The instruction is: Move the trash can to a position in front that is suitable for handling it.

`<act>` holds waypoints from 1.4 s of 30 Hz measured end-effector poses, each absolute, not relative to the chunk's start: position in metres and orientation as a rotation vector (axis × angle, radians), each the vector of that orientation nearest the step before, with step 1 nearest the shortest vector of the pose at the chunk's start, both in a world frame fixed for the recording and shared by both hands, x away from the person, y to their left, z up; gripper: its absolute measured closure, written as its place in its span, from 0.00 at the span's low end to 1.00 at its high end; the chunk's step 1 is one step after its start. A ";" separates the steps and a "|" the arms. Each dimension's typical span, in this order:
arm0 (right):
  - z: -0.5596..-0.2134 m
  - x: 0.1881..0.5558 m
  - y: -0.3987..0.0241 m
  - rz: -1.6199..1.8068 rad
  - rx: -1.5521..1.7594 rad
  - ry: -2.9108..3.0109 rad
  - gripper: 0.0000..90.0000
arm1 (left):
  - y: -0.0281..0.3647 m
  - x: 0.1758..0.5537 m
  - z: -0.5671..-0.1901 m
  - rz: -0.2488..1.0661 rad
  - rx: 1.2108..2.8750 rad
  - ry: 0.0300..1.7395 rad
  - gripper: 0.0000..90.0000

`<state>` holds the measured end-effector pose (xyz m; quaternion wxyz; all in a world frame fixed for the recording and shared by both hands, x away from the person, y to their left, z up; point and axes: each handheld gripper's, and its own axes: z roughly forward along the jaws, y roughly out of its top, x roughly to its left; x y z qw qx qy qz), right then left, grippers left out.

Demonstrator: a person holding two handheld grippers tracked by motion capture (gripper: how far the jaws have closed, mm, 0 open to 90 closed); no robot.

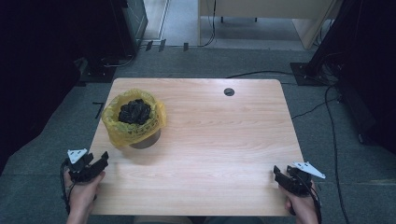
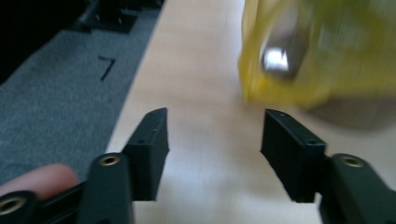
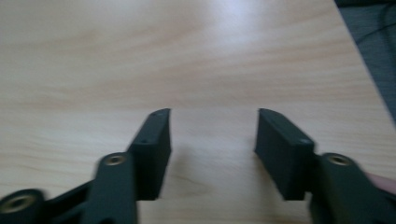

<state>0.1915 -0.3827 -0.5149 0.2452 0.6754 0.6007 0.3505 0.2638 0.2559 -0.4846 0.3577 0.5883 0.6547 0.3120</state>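
Bin: a small bin [image 1: 145, 138] lined with a yellow bag [image 1: 133, 121] stands on the wooden table [image 1: 210, 140], in its far-left part, with a dark crumpled heap [image 1: 135, 111] sitting in the mouth of the bag.
Direction from left gripper: the left gripper [image 1: 95, 163] sits at the near-left edge; the bin lies ahead of it and a little to its right, near but apart.
Nearer hand: the left; the right gripper [image 1: 282, 177] is at the near-right edge, well apart from the bin.
Left jaws: parted, bare table between them.
Right jaws: parted, nothing between them.
Axis: the bin stands upright, mouth up.
Hard to make out: in the left gripper view the bag [image 2: 322, 51] is blurred and cut off at the top and right; the heap's material I cannot tell; the bag covers most of the bin's wall.
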 end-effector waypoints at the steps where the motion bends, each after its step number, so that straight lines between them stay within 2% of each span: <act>1: -0.512 0.191 -0.380 0.992 1.822 1.638 0.69 | 0.255 0.270 -0.481 0.814 1.508 1.682 0.51; 3: -0.508 0.192 -0.373 1.000 1.768 1.648 0.77 | 0.256 0.283 -0.474 0.814 1.462 1.681 0.55; 5: -0.504 0.195 -0.362 0.998 1.655 1.651 0.92 | 0.259 0.297 -0.469 0.791 1.419 1.682 0.62; 6: -0.504 0.195 -0.362 0.998 1.655 1.651 0.92 | 0.259 0.304 -0.467 0.776 1.404 1.680 0.62; 7: -0.502 0.199 -0.359 0.994 1.608 1.670 0.93 | 0.259 0.311 -0.465 0.756 1.415 1.663 0.69; 8: -0.502 0.199 -0.359 0.994 1.608 1.670 0.93 | 0.258 0.318 -0.464 0.741 1.425 1.642 0.69; 9: -0.503 0.203 -0.356 0.981 1.609 1.685 0.93 | 0.255 0.329 -0.463 0.721 1.457 1.600 0.76; 12: -0.504 0.210 -0.350 0.995 1.617 1.715 0.93 | 0.251 0.337 -0.461 0.699 1.464 1.568 0.84; 17: -0.495 0.220 -0.331 1.059 1.569 1.781 0.93 | 0.236 0.348 -0.463 0.716 1.465 1.556 0.90; 18: -0.490 0.227 -0.319 1.100 1.549 1.803 0.93 | 0.233 0.349 -0.464 0.729 1.463 1.564 0.94; 21: -0.485 0.236 -0.304 1.127 1.530 1.832 0.93 | 0.229 0.352 -0.465 0.723 1.449 1.565 0.96; 29: -0.472 0.285 -0.229 1.180 1.469 1.883 0.96 | 0.214 0.361 -0.462 0.700 1.487 1.526 0.97; 42: -0.462 0.340 -0.181 1.215 1.474 1.895 0.96 | 0.183 0.368 -0.464 0.671 1.548 1.464 0.97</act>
